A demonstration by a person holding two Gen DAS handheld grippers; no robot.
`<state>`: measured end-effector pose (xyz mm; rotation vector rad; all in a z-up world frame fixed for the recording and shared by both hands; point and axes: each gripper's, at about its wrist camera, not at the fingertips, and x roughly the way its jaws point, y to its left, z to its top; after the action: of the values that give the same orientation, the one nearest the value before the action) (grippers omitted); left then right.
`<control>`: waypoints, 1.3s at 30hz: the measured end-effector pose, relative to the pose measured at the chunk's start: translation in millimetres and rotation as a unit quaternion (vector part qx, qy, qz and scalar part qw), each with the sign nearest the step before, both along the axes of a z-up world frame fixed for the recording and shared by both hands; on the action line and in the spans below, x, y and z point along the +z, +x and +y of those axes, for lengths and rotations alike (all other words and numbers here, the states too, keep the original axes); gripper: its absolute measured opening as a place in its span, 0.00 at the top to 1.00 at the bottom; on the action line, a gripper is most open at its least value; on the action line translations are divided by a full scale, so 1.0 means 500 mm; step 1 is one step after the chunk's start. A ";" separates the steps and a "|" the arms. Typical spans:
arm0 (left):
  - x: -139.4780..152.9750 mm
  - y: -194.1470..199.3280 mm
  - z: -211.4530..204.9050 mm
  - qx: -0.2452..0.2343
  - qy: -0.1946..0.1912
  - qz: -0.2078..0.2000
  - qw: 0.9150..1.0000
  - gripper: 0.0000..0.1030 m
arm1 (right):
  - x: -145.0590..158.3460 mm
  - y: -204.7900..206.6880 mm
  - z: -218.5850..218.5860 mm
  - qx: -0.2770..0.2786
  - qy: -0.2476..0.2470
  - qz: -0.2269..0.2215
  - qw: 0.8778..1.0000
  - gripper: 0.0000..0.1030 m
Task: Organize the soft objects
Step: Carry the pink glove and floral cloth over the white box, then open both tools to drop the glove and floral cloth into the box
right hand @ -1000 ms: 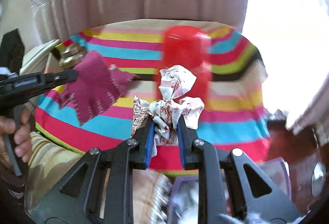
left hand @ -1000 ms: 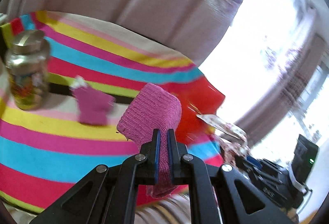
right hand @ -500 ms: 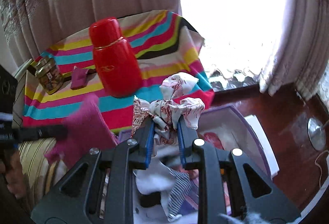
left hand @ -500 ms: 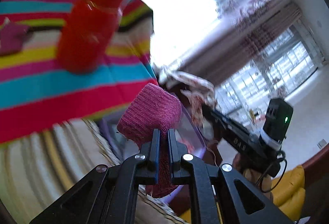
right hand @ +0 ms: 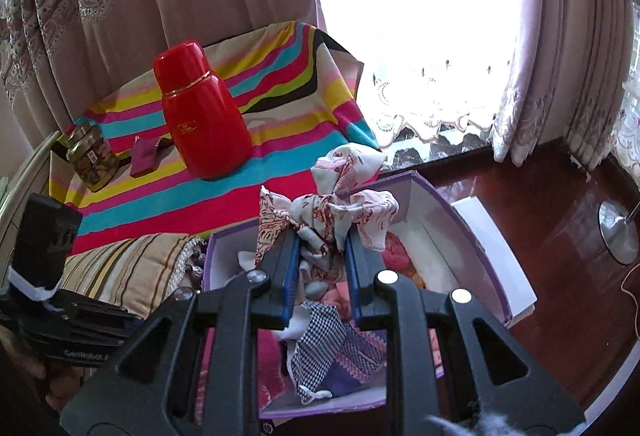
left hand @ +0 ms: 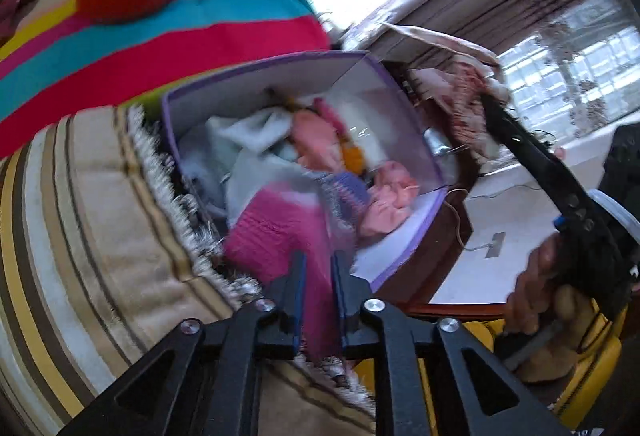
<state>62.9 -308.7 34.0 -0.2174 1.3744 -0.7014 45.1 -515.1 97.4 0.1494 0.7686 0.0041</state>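
My left gripper (left hand: 318,264) is shut on a magenta knitted cloth (left hand: 280,232) and holds it over the near edge of a purple-rimmed box (left hand: 256,71) filled with several soft cloths. My right gripper (right hand: 322,248) is shut on a white cloth with red print (right hand: 340,203) and holds it above the same box (right hand: 444,203). In the left wrist view the printed cloth (left hand: 464,103) hangs from the right gripper beyond the box. A small magenta cloth (right hand: 145,155) lies on the striped tablecloth (right hand: 280,75).
A red thermos (right hand: 200,111) and a glass jar (right hand: 90,155) stand on the striped table. A striped beige cushion (left hand: 80,236) lies left of the box. The box's white lid (right hand: 496,248) lies to its right on the dark wood floor. Curtains hang behind.
Both grippers have swung from over the striped table to above the box, each carrying its cloth. The left one now holds the magenta cloth down at the box's edge.
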 end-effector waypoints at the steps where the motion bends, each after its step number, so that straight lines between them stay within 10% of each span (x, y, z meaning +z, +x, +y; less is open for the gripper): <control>1: 0.002 0.002 0.002 0.001 -0.003 -0.002 1.000 0.79 | -0.005 -0.002 0.000 0.001 0.001 0.003 1.000 0.76; 6: 0.026 -0.003 0.037 0.021 -0.005 -0.038 0.999 0.46 | -0.029 -0.018 0.020 0.025 0.003 0.024 0.999 0.76; 17: 0.041 0.025 0.094 0.075 -0.021 -0.046 0.996 0.45 | -0.146 -0.041 0.132 0.094 0.003 0.120 0.988 0.76; 31: 0.069 0.061 0.171 0.124 -0.033 -0.078 0.989 0.45 | -0.354 0.031 0.188 0.145 -0.101 0.319 0.931 0.74; 39: 0.053 0.100 0.258 0.171 -0.036 -0.068 0.982 0.45 | -0.354 0.025 0.140 0.133 -0.079 0.337 0.929 0.36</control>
<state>112.9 -179.8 60.6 -0.4445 1.1457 -0.4702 57.8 -445.1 -79.8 -0.1200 1.4698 0.1556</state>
